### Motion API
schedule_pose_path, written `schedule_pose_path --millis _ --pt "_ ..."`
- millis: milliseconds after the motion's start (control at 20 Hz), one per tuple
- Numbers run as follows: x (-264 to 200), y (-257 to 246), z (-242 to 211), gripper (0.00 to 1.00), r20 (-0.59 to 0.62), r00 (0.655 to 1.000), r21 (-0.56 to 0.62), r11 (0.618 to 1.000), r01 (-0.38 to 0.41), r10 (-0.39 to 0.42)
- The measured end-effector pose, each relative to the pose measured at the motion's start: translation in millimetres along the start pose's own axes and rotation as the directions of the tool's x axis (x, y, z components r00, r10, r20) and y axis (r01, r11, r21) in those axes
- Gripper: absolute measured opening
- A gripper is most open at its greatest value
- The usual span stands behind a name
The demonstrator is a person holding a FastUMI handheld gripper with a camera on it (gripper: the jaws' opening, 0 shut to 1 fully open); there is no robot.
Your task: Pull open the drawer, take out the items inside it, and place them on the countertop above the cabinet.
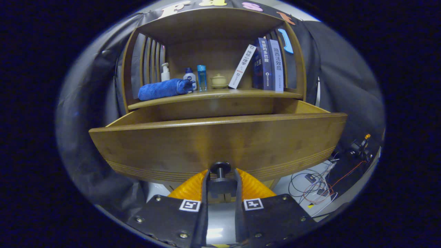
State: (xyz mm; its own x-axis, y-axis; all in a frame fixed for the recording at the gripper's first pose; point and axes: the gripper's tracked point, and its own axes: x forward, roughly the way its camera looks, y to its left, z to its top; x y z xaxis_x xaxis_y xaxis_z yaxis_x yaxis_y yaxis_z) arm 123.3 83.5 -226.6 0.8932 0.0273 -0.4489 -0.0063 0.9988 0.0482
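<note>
Lying rolled along the left of the table (213, 95) above the cabinet, a blue towel (164, 89) sits in front of a white pump bottle (165, 72), with a second small bottle (189, 74) and a blue one (202, 77) just beside it, then a small lidded pot (218, 81); farther right a white book (242, 66) leans against the upright books (268, 64), which prop it. Below, the drawer (217, 144) stands pulled well out from the cabinet, its front panel facing the camera so high that the inside is hidden and I cannot tell what items lie in it. The tongs (221, 179) are nearly together, both fingers pressing the stem of the dark knob (220, 168) on the drawer front, a grip that suits hauling the drawer outward. To the right, loose cables (317, 186) lie on the floor.
</note>
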Motion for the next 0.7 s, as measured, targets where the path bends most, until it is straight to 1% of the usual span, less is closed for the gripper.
schedule_pose_path --millis 50,100,150,250,350,450,700 --pt "-1 -1 0 0.32 0.002 1.000 0.011 1.000 -0.006 0.006" --pt "0 -1 0 0.39 0.003 1.000 0.023 1.000 -0.014 0.014" --pt "1 0 0 0.39 0.003 1.000 0.032 0.999 -0.019 0.019" --pt "0 6 0 0.44 0.007 0.999 0.047 0.998 -0.047 0.047" --pt "2 11 2 0.61 0.008 0.997 0.054 0.996 -0.075 0.074" --pt "0 11 4 0.79 0.013 0.997 0.041 0.997 -0.072 0.072" --pt "-9 11 25 0.81 0.083 0.994 0.046 0.996 -0.072 0.068"
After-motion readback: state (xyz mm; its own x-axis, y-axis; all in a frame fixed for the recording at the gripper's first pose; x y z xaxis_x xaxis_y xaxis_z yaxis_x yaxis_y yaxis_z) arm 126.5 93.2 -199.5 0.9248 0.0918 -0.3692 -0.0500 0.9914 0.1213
